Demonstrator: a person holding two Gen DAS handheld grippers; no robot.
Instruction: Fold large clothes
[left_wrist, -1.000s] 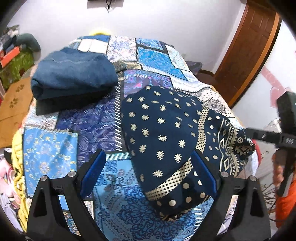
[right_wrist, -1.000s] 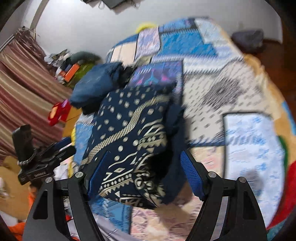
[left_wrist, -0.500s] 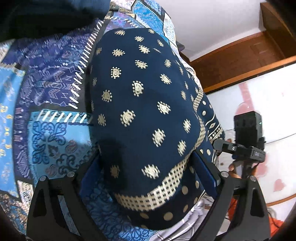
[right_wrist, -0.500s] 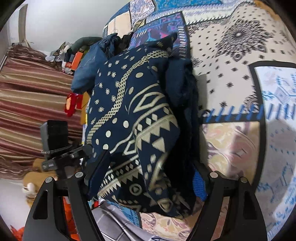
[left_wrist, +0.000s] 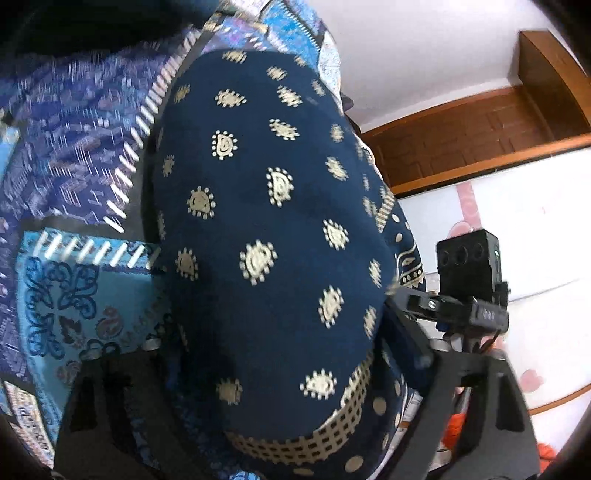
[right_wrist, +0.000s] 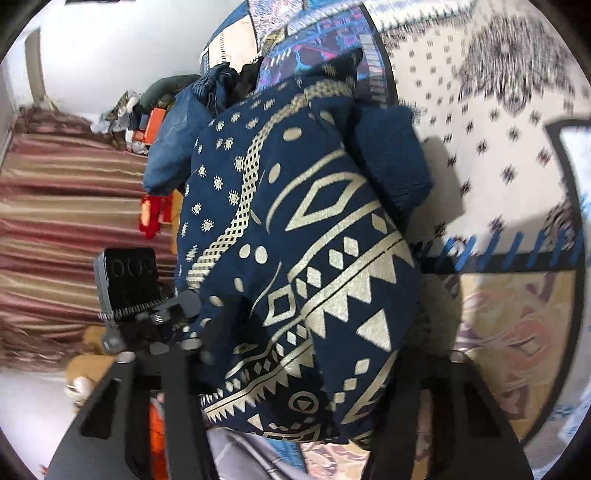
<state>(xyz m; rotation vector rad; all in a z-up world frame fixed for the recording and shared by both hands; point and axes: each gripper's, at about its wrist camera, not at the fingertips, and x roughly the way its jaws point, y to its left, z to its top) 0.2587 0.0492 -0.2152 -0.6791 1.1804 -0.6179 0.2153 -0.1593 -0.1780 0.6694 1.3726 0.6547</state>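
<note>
Navy cloth printed with gold dots and zigzags, a folded garment (left_wrist: 266, 236), sits as a thick bundle on the patchwork bed (left_wrist: 70, 280), with the left tongs (left_wrist: 291, 354) and right tongs (right_wrist: 310, 369) set wide around its near end, one from each side. Folding looks finished and the step in hand seems to be gripping the bundle to carry it. Next, both tongs need to close evenly on the layers so nothing slips loose, then lift toward the folded jeans (right_wrist: 177, 147) beyond.
</note>
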